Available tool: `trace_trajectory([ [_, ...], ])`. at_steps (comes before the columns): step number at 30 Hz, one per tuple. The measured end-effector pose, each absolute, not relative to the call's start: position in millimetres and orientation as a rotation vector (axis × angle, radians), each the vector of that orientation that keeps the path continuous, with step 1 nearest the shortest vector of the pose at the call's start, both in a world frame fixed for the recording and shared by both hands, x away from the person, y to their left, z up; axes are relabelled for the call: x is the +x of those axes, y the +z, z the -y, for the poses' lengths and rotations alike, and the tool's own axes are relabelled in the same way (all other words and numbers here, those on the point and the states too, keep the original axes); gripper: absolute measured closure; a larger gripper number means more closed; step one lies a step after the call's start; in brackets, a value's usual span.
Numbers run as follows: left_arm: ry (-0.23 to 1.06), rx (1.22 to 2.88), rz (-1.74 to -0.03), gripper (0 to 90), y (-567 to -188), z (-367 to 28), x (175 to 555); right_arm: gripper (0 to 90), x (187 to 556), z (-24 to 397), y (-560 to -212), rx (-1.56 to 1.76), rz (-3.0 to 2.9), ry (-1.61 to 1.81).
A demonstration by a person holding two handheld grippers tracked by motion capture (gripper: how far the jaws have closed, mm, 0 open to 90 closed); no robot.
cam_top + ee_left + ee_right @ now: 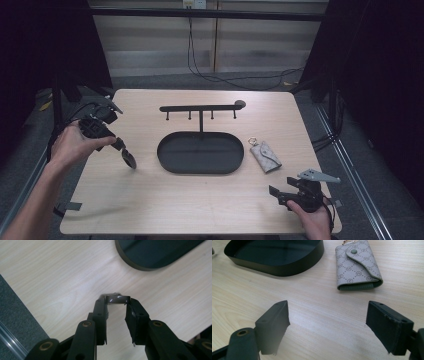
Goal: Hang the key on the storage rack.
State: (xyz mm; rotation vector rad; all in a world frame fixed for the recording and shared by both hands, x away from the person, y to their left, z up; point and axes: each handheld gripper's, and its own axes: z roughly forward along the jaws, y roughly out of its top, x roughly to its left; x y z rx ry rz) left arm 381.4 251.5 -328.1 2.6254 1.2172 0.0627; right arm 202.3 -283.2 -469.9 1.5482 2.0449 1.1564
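My left gripper (124,151) is shut on a small dark round object (130,160) and holds it just above the table's left side. In the left gripper view the object (117,299) shows edge-on as a grey-brown band pinched between the fingertips (101,306). A black stand with an oval tray (200,170) and a hook bar (200,107) sits mid-table. A grey patterned key pouch (266,156) with a gold ring lies to its right. My right gripper (276,193) rests near the front right edge, open and holding nothing, with the pouch (355,265) ahead of its jaws.
The light wooden table (165,205) has bare wood along the front and on the left. The tray's wall (287,268) lies ahead and left of the right gripper. Cables run across the grey floor (240,80) behind the table. Dark curtains flank both sides.
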Motion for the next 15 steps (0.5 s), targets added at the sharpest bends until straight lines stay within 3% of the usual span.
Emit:
trace_trajectory([
  [15,0.078,2.651,-1.241,70.8,-307.3,-236.3,381.7,18.4,202.4,283.2,-469.9,1.547,-2.046,1.158],
])
